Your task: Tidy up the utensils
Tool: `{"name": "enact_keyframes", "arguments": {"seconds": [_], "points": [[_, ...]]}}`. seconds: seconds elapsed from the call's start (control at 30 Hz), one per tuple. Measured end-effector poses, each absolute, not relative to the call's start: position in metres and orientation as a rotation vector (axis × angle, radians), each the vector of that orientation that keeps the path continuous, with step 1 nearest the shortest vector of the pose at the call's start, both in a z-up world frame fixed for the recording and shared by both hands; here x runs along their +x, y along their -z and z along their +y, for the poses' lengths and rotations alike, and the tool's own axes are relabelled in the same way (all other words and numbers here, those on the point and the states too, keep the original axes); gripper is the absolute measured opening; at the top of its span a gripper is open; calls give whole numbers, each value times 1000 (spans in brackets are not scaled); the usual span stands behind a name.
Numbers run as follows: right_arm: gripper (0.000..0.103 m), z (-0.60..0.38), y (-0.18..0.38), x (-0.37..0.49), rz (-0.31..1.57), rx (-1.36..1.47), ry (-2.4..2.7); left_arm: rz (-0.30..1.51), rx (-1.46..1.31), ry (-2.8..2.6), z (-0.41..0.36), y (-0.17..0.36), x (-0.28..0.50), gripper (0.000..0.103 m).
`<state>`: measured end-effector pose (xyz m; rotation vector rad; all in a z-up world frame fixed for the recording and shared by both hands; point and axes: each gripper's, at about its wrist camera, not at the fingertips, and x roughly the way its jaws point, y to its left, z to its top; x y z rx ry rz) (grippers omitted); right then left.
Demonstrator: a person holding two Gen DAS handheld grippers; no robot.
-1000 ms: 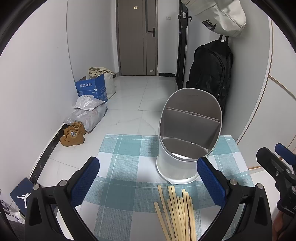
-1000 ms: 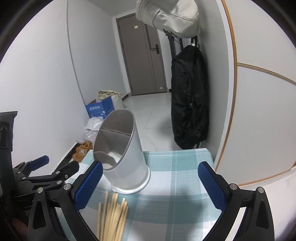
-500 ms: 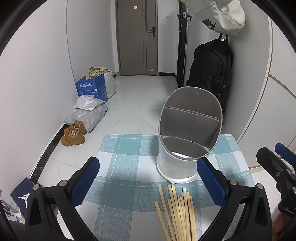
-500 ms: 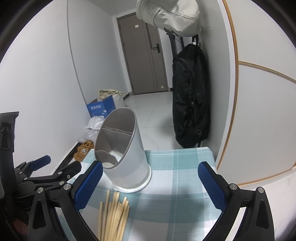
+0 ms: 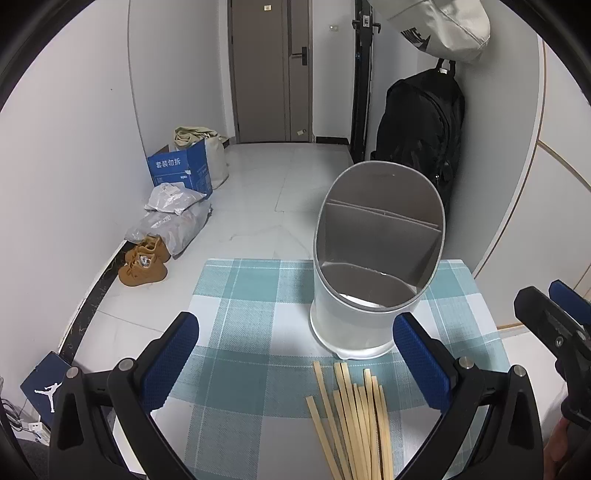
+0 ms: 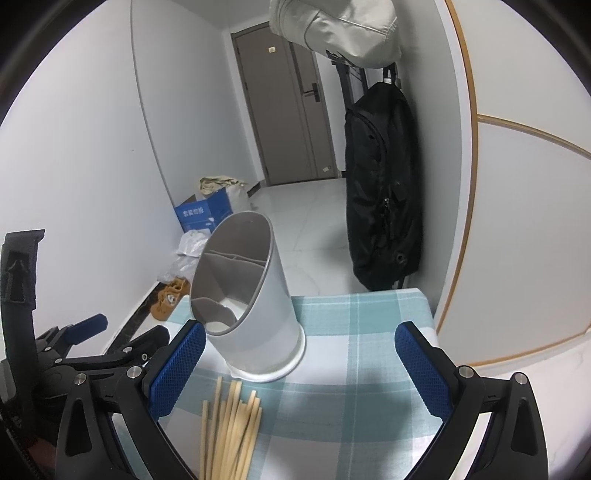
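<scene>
Between the wide-apart jaws of the left gripper (image 5: 295, 360), the cloth (image 5: 251, 332) is free; ahead on the right, the utensil holder (image 5: 373, 280) blocks, chopsticks (image 5: 351, 417) just before it.

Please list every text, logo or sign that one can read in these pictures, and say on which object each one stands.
"套装勿拆": printed in white on the blue cardboard box on the floor.
"NIKE", partly cut off: on the pale bag hanging above the black backpack.
Jumping-figure logo, no words: on the dark blue box at lower left.
Small plate on the door: too small to read.
</scene>
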<state>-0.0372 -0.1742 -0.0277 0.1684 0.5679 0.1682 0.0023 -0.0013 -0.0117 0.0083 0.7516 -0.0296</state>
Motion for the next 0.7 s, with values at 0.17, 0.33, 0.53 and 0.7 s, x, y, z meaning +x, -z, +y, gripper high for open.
{"name": "enact_keyframes", "arguments": {"seconds": [0.17,0.33,0.53,0.7], "points": [[102,-179,32,-31,609,216,-187,815,17,43,0,19,7,102],[102,-182,36,-25,650,242,-174,938,-7,57,10,40,14,92],[102,-181,46,-14,742,252,-160,1116,-25,78,19,76,17,78],[102,-184,47,-9,786,270,-152,1269,-37,77,21,103,18,61]]}}
